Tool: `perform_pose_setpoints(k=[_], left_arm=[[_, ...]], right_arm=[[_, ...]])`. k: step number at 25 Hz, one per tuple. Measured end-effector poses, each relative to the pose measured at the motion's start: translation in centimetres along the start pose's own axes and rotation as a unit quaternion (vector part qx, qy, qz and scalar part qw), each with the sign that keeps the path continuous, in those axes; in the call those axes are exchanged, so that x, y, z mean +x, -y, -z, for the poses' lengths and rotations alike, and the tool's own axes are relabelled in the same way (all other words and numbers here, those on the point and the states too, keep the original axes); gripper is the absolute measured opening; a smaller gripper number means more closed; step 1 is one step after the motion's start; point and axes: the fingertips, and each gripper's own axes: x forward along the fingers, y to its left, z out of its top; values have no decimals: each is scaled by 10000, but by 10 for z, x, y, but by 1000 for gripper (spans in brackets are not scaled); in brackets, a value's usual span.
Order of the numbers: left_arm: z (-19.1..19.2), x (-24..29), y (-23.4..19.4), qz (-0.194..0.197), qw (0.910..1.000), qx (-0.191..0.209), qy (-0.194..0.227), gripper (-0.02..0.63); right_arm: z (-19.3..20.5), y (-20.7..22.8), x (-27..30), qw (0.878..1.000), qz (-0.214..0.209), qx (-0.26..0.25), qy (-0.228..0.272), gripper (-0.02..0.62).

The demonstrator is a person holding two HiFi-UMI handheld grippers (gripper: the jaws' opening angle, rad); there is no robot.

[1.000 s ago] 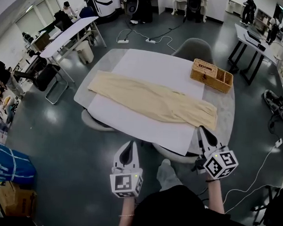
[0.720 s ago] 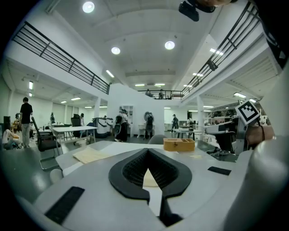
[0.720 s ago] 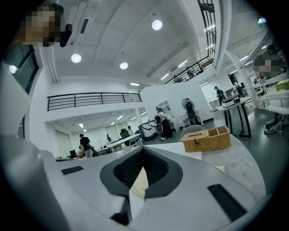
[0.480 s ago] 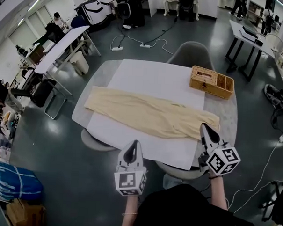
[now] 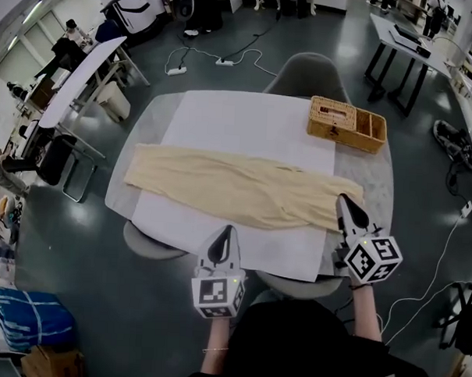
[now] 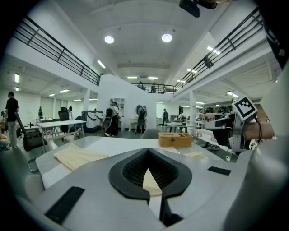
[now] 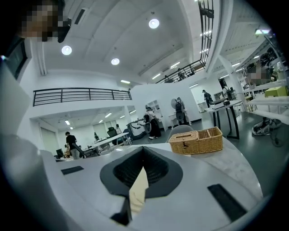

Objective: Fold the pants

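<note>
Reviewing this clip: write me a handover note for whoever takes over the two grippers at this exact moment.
Left gripper: shut, empty, at the table's near edge.
Right gripper: shut, empty, tip by the pants' right end.
Pants: stretched full length across the white sheet; basket at the far right corner.
Done: pants laid out flat. To do: grip and fold them.

Cream pants (image 6: 76, 156) beyond closed jaws

Wicker basket (image 5: 346, 124) on table's (image 5: 153, 119) far R corner, grey chair (image 5: 310, 72) behind, power strip (image 5: 177, 70) on floor.
</note>
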Motion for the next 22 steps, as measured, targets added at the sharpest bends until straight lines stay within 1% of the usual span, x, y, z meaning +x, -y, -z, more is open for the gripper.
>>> perform_pose_setpoints(k=[5, 10, 18, 22], left_arm=[[2, 23, 7, 268, 9993, 158, -200, 8], [9, 51, 20, 680, 9960, 347, -467, 8], [18, 99, 47, 1422, 9853, 514, -800, 8], [29, 117, 62, 1753, 9781, 545, -981, 8]], right_arm=[[4, 10, 1, 9999, 133, -42, -54, 14], [15, 33, 0, 9989, 434, 45, -148, 14], [42, 80, -2, 9923, 1013, 495, -512, 14], [56, 97, -3, 9883, 1242, 556, -692, 14]])
